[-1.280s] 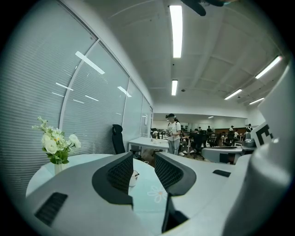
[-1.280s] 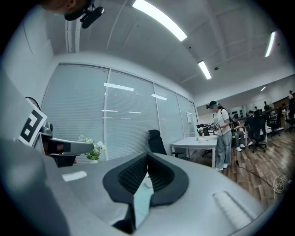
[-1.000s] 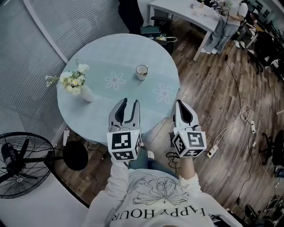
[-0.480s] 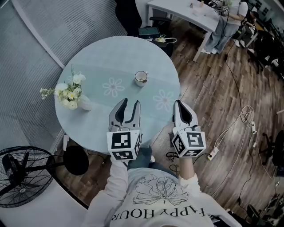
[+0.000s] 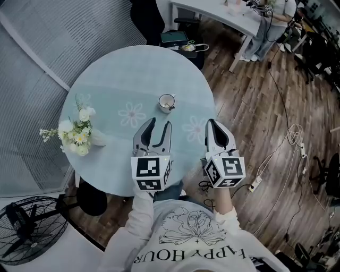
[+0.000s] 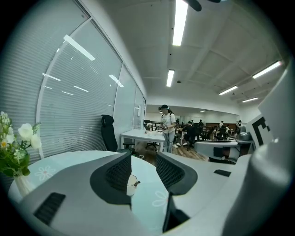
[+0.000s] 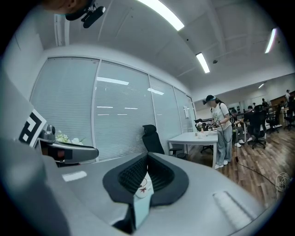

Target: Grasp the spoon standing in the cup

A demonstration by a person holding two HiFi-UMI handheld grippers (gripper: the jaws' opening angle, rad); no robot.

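A small white cup (image 5: 167,102) stands near the middle of the round pale-blue table (image 5: 111,69), with a spoon (image 5: 171,107) leaning in it. My left gripper (image 5: 159,126) hovers just short of the cup, pointing at it. Its jaws are opening and nothing is between them. In the left gripper view the cup (image 6: 131,185) and the spoon's handle (image 6: 137,183) show far off through the gap of the left gripper (image 6: 143,157). My right gripper (image 5: 213,124) hangs over the table's near right edge, shut and empty. The right gripper (image 7: 147,156) hides most of the cup (image 7: 142,187).
A vase of white flowers (image 5: 78,134) stands at the table's left edge. A floor fan (image 5: 26,229) is at the lower left. A white desk (image 5: 212,11) with a person (image 5: 264,29) beside it, a black chair (image 6: 109,133) and floor cables (image 5: 289,139) lie beyond.
The table, cup and vase have slid down and left in the head view, so the cup now lies closer to both grippers. The left jaws stand wider apart.
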